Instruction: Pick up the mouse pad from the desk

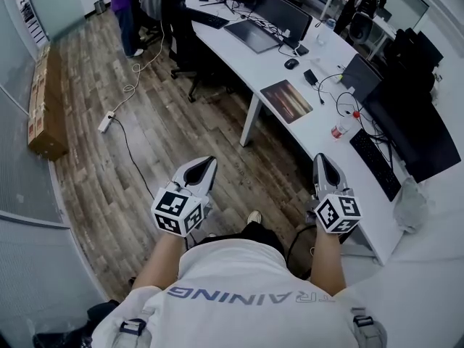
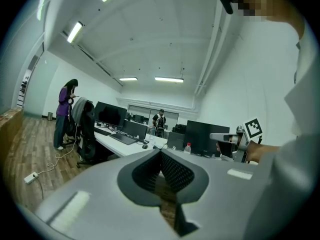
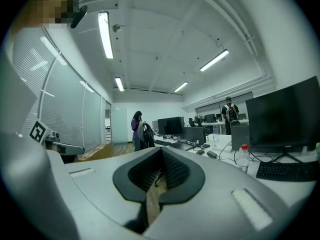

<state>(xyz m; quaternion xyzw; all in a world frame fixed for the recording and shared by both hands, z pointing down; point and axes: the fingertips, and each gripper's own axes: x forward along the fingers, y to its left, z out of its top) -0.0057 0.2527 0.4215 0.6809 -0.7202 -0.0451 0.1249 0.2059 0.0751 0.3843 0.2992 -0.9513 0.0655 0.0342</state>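
Observation:
The mouse pad [image 1: 286, 100], a brown rectangle, lies flat near the front edge of the long white desk [image 1: 308, 136], ahead of me and to the right. Both grippers hang at waist height over the wooden floor, well short of the pad. My left gripper [image 1: 205, 164] is shut and empty; in the left gripper view its jaws [image 2: 161, 151] meet at the tips. My right gripper [image 1: 323, 158] is level with the desk's front edge, also shut and empty, with its tips [image 3: 161, 150] closed together in the right gripper view.
On the desk are a black mouse [image 1: 291, 63], a red-capped bottle [image 1: 339, 130], a keyboard [image 1: 375, 163], cables and dark monitors [image 1: 420, 133]. An office chair [image 1: 181, 31] stands at the desk's far end beside a person in purple [image 1: 123, 6]. A power strip [image 1: 106, 122] and boxes [image 1: 43, 104] lie at the left.

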